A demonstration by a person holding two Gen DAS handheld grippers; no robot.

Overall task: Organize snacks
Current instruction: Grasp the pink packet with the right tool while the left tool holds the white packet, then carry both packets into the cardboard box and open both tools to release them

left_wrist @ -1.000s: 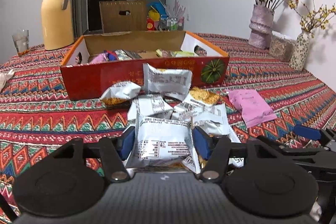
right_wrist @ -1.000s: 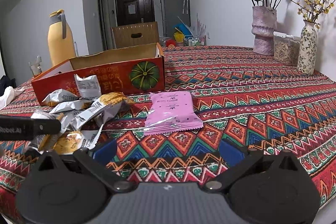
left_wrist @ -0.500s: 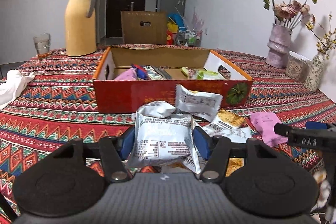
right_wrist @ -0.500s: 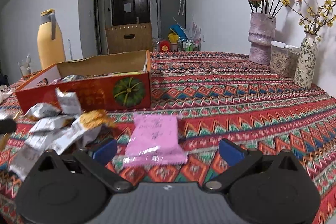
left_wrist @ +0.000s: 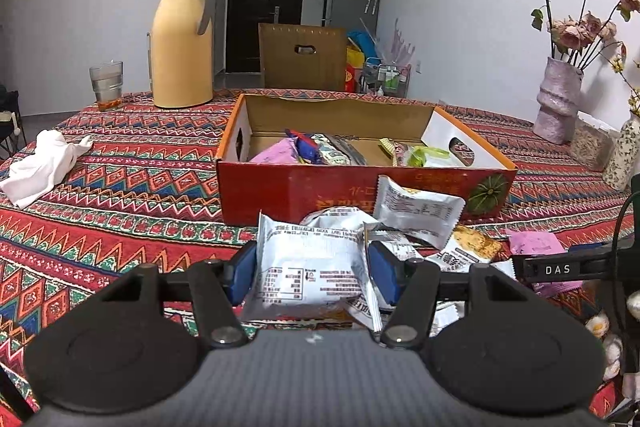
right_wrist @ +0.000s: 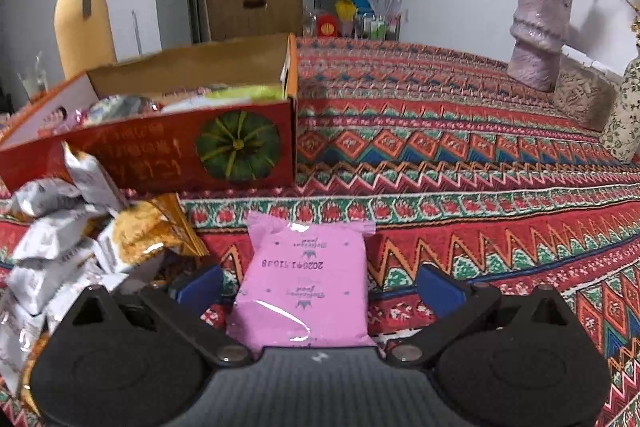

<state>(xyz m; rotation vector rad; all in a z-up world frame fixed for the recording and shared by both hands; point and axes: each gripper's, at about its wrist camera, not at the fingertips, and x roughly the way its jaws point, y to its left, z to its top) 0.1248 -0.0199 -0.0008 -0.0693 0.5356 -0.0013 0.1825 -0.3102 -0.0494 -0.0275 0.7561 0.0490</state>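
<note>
My left gripper is shut on a silver snack packet, held above the table in front of the red cardboard box. Several wrapped snacks lie inside that box. More silver and orange packets are heaped against the box's front wall. In the right wrist view a pink packet lies flat on the cloth between the blue pads of my right gripper, which stands open with gaps on both sides. The red box sits beyond it to the left, with the packet heap at the left.
A yellow thermos jug and a glass stand at the back left, and a white cloth lies at the left. Vases with dried flowers and a patterned container line the right wall side. The patterned tablecloth covers the table.
The left gripper lifted the silver packet off the heap and drew back from the box. The right gripper moved forward over the pink packet, which now lies between its open fingers.
</note>
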